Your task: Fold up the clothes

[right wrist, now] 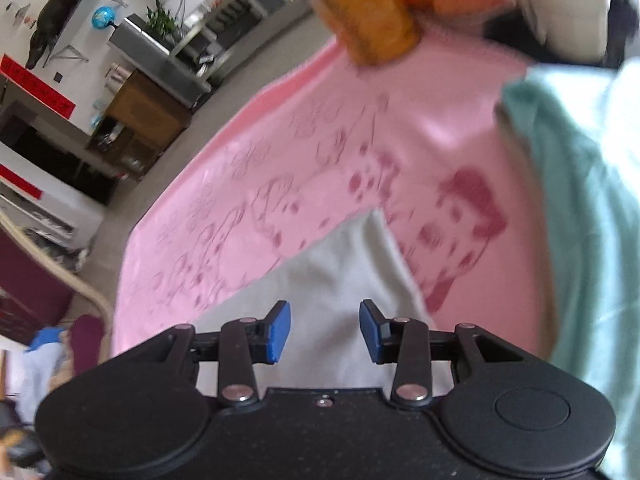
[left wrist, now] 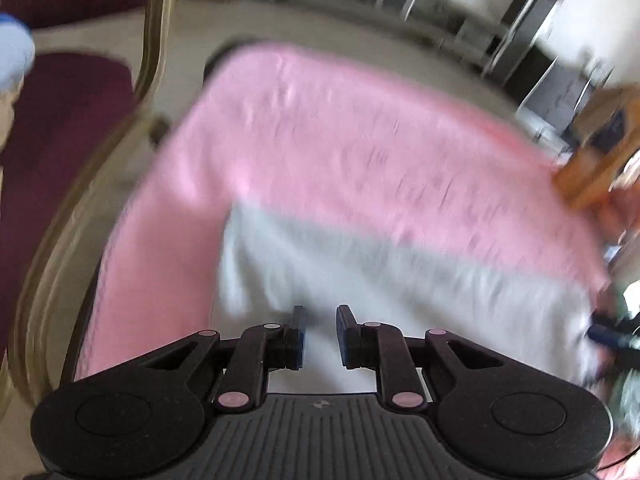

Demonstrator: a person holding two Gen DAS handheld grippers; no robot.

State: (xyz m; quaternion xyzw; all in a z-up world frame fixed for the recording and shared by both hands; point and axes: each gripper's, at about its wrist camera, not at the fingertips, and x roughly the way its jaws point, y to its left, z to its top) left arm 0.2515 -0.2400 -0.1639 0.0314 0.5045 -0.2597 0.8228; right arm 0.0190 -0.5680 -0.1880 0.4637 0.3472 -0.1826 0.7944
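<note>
The right gripper (right wrist: pixel 325 330), black with blue pads, has its jaws apart above a pale grey-white garment (right wrist: pixel 332 264). This garment lies on a pink patterned cloth (right wrist: pixel 280 168). A mint-green fabric (right wrist: pixel 580 208) is at the right, and a blurred orange box (right wrist: pixel 360 8) at the top.

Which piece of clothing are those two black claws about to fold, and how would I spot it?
Find the big pink patterned cloth covering the table. On its near side, under both open grippers, left and right, lies a flat pale grey-white garment. It is plain and unprinted, unlike the pink cloth, and paler than the mint-green fabric heaped to the right.
</note>
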